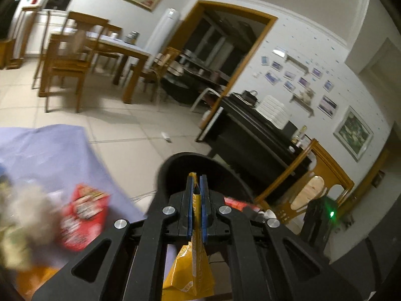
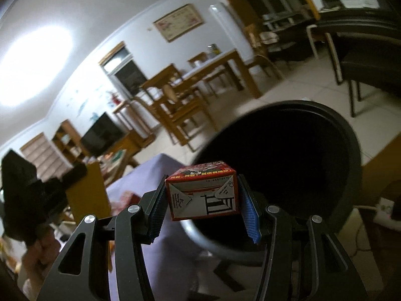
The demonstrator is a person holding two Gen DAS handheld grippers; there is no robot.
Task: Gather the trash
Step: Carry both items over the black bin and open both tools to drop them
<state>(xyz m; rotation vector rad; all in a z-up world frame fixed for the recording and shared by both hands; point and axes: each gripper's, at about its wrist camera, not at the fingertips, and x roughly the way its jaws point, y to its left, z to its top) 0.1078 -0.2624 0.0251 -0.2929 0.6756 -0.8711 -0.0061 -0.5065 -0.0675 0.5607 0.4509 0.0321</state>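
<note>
Trash here is two light pieces already in hand: a limp yellow wrapper (image 1: 193,271) pinched flat in the closed left claw (image 1: 196,183), most of it dangling below the pads, and a small red drink carton (image 2: 203,190) clamped across its sides by the half-spread right claw (image 2: 203,200). Both hang near the black bin (image 2: 351,150) beside the purple-covered surface (image 1: 50,145); the wrapper looks slick and floppy, the carton probably empty and easily crushed, so a gentle side grip suits it
</note>
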